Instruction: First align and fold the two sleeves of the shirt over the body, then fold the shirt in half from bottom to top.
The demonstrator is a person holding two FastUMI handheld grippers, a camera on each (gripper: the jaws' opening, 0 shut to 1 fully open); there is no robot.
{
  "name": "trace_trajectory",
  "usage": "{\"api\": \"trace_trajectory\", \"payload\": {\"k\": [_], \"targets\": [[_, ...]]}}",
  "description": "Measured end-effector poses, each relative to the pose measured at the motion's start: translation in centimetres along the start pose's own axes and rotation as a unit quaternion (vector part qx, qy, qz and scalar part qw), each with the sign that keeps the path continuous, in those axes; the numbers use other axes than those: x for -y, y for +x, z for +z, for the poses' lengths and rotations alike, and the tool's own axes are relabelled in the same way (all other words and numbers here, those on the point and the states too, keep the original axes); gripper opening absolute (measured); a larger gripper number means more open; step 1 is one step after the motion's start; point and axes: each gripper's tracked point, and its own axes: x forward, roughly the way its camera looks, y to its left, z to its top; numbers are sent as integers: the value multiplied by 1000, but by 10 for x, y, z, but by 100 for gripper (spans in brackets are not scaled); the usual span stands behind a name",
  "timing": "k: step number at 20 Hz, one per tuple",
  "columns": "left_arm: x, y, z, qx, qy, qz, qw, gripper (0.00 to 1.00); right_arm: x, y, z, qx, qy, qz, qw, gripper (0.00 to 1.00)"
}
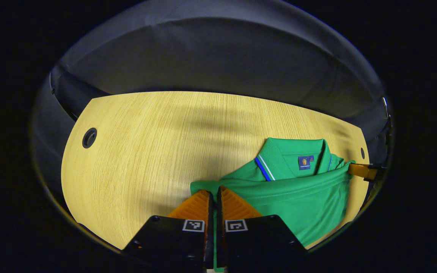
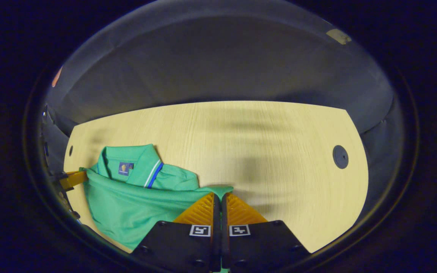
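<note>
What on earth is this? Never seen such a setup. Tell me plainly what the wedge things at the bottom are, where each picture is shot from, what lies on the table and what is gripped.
The wedges are the two fingers of a handheld gripper; a person holds one such gripper in each hand. A camera rides on each and looks forward along its fingers. The left gripper view shows the left gripper; the right gripper view shows the right gripper.

On the wooden table lies a green polo shirt, collar toward the far edge. In both views the fingers are pressed together on an edge of the shirt, with a sliver of green cloth between them. Each gripper pinches an opposite end of that edge, pulled up toward the collar. Each view also catches the other gripper at the shirt's far side.
</note>
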Motion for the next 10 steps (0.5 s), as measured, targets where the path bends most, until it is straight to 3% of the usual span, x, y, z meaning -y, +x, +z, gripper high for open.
{"api": "trace_trajectory", "payload": {"k": [4, 6, 9, 10], "targets": [[-6, -12, 0, 7, -8, 14, 1000, 19, 2, -16, 9, 28, -18, -14, 999, 7], [-2, -30, 8, 21, -12, 11, 1000, 33, 0, -29, 16, 48, -25, -13, 998, 17], [9, -72, 24, 53, -2, 5, 999, 81, 4, -62, 29, 82, -29, -21, 996, 56], [11, -95, 29, 65, 9, 9, 998, 87, 4, -74, 32, 92, -22, -22, 995, 71]]}}
